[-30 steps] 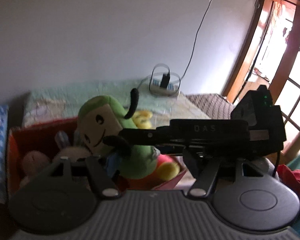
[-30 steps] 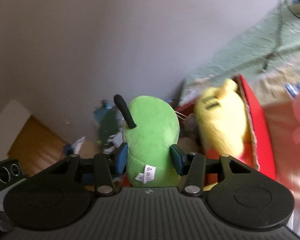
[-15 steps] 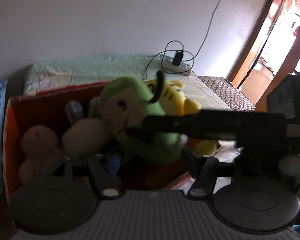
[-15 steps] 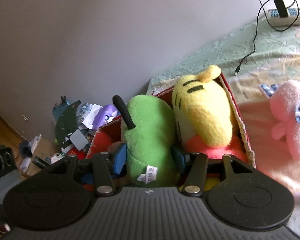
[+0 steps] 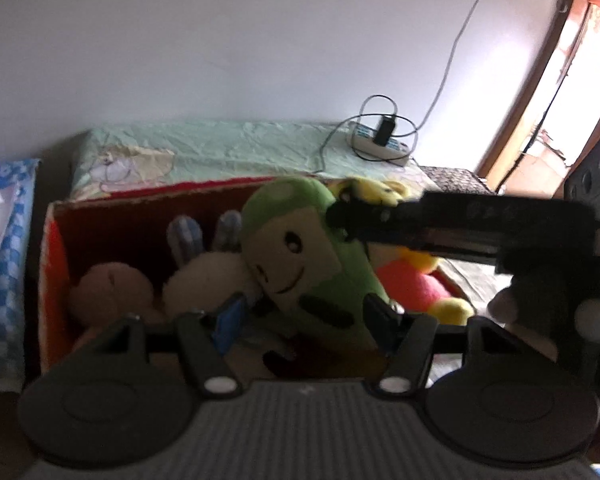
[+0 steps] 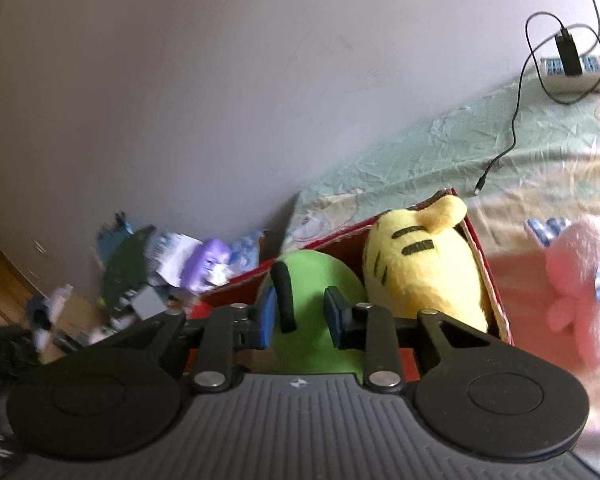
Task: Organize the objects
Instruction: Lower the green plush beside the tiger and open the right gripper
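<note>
Left wrist view shows the green plush toy (image 5: 300, 256) leaning inside the red cardboard box (image 5: 52, 264), its smiling face turned toward the camera. The left tool (image 5: 302, 314) is clamped on the toy's lower body, a pad on either side. The right tool (image 6: 302, 314) reaches in from the right; its jaws have just been closing, and in the right wrist view they now pinch the toy's black stalk (image 6: 284, 300). Beside the green toy lie a yellow plush (image 6: 420, 272), a white plush (image 5: 204, 280) and a tan plush (image 5: 108, 296), all in the box. The box sits on the bed (image 5: 228, 148), toward its wall-side edge. A pink plush (image 6: 580, 288) lies on the bed outside the box, and a power strip (image 6: 572, 72) rests at the far end.
</note>
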`<state>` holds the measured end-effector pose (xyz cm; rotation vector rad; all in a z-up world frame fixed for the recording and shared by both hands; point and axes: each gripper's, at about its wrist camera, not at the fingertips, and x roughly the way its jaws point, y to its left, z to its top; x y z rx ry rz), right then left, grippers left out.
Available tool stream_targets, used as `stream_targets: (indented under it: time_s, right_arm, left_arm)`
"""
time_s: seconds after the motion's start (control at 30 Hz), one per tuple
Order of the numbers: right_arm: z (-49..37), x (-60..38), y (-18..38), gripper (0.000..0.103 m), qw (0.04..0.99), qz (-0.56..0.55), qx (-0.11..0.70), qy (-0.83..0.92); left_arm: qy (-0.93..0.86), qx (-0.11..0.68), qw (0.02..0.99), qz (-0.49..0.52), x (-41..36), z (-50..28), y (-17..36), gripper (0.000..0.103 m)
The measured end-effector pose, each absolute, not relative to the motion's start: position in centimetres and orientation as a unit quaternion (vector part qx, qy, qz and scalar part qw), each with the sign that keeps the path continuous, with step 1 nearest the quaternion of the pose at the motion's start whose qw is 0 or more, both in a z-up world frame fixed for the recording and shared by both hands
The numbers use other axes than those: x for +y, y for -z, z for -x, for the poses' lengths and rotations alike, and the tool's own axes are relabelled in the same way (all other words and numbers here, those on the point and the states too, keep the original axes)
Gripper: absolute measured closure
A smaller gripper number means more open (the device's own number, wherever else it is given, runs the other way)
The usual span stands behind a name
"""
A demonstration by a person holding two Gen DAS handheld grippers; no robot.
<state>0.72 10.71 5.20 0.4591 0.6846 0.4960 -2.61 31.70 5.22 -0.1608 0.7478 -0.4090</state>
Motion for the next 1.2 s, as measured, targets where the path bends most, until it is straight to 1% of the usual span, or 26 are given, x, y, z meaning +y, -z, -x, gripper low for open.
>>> stream_targets:
  time_s: [0.2, 0.3, 0.5, 0.6, 0.77, 0.9, 0.97, 1.1, 1.2]
  right_arm:
    - [-0.2, 10.6, -4.0, 0.076, 0.872, -0.214, 0.374, -0.232]
    - [-0.4, 10.0, -3.4, 0.076, 0.869, -0.233, 0.376, -0.222]
    - [-2.9, 10.7, -3.2, 0.078, 0.869, -0.226, 0.391, -0.205]
    - [-2.1, 10.0, -2.9, 0.078, 0.857, -0.235, 0.407, -0.212]
    - [-2.6, 9.7, -2.5, 0.077, 0.852, -0.249, 0.408, -0.215]
    - [-1.7, 9.9, -2.7, 0.076, 0.864, -0.224, 0.389, -0.226]
    - [-1.5, 9.6, -2.6, 0.076, 0.864, -0.231, 0.386, -0.227]
    - [-1.6, 9.2, -2.7, 0.076, 0.86, -0.239, 0.387, -0.231]
    - [-1.4, 9.0, -2.7, 0.076, 0.861, -0.239, 0.384, -0.233]
  left_arm:
    - [0.185, 0.372, 0.907, 0.075, 31.7, 2.1, -5.0, 0.037]
    - [0.181, 0.377, 0.906, 0.068, 31.4, 2.0, -4.7, 0.038]
    - [0.164, 0.391, 0.904, 0.054, 30.6, 1.1, -4.3, 0.038]
    - [0.155, 0.398, 0.903, 0.042, 30.1, 0.9, -4.2, 0.038]
    - [0.131, 0.42, 0.898, 0.021, 29.1, 0.3, -3.6, 0.038]
    - [0.112, 0.432, 0.895, 0.013, 28.5, 0.1, -3.5, 0.036]
    - [0.103, 0.433, 0.895, 0.008, 28.2, 0.2, -3.4, 0.033]
    - [0.092, 0.437, 0.895, 0.011, 28.1, 0.2, -3.5, 0.031]
    - [0.082, 0.44, 0.894, 0.01, 28.0, 0.2, -3.4, 0.026]
